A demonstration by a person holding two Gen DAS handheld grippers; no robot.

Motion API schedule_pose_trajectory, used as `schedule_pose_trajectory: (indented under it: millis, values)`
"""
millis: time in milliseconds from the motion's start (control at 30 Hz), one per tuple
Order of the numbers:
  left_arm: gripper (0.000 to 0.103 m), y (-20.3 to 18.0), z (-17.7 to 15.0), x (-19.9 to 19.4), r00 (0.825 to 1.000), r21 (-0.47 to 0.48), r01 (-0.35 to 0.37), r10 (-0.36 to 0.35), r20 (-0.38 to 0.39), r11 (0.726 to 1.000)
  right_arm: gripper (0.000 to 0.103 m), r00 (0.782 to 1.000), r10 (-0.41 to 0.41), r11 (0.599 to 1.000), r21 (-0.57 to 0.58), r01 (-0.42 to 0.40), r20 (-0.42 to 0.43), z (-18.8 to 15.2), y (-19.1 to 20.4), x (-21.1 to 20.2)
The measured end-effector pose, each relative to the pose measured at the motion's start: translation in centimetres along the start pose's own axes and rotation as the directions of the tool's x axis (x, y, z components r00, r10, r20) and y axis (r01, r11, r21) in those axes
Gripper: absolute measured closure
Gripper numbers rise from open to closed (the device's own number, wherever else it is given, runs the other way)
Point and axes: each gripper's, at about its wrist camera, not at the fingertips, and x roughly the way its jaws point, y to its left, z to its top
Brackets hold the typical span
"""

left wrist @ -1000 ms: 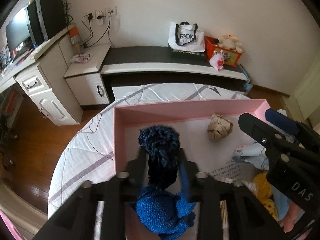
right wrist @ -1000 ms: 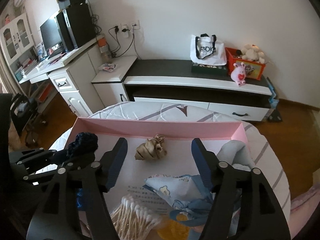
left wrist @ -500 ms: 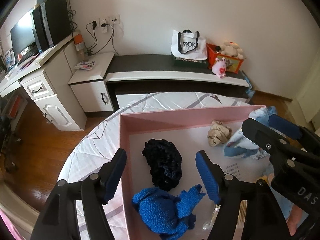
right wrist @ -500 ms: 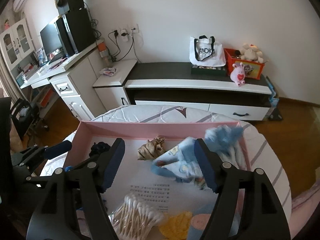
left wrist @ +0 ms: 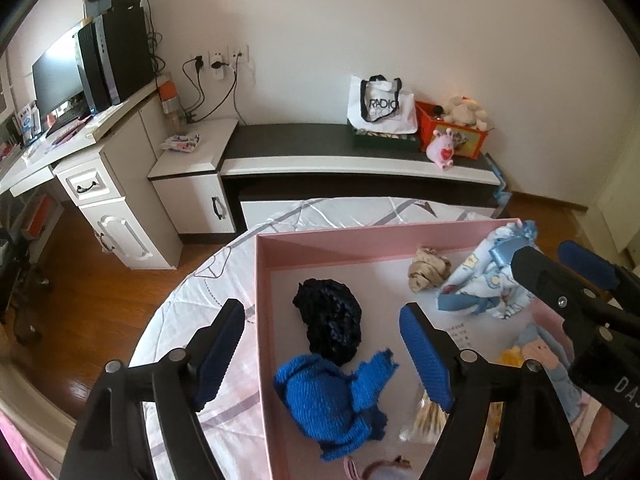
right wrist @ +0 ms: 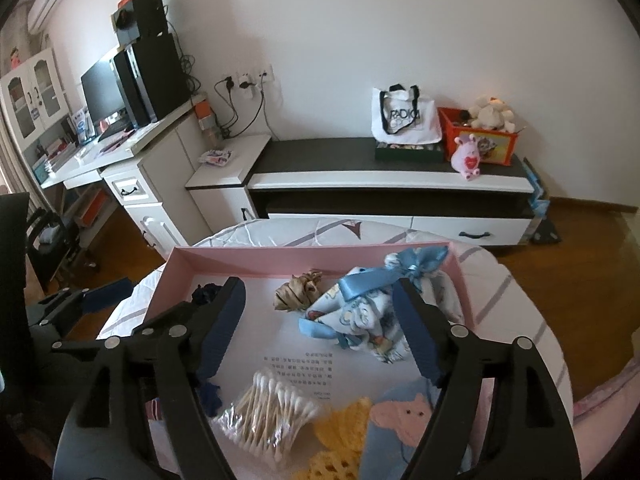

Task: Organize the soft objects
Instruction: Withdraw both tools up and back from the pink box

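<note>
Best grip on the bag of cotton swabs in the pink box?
Probably pinch the bag of cotton swabs across its narrow width at mid-bundle, coming from above. It lies flat on the pink box floor with the swabs running lengthwise, and the yellow knit crowds its right end.

Both wrist cams look steeply down past their fingers, close over the pink box (left wrist: pixel 320 240). Left sits left of right; both share the box and the far cabinet (right wrist: pixel 392 176).

Pink tray (left wrist: pixel 328 242) on quilted bed (left wrist: pixel 192 312).
</note>
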Motion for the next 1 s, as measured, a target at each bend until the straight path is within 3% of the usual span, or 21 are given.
schedule_pose_trajectory:
  millis: [400, 667, 1000]
  values:
    - [0.014, -0.5, -4.7, -8.3, 0.993, -0.005, -0.052, 0.053, 0.108, 0.999, 0.021, 0.996, -0.06, 0.998, -0.029, 0.061, 0.059, -2.4, 0.9, -6.0]
    - [0.009, -1.1, -10.6, -14.9, 0.984, -0.007, -0.045, 0.046, 0.173, 0.999, 0.019, 0.987, -0.09, 0.995, -0.037, 0.096, 0.132, -5.6, 2.4, -12.1]
    - [0.002, -2.0, -19.9, -24.2, 0.958, -0.038, -0.059, 0.067, 0.279, 0.998, 0.007, 0.958, -0.136, 0.988, -0.038, 0.15, 0.254, -10.2, 3.3, -20.2]
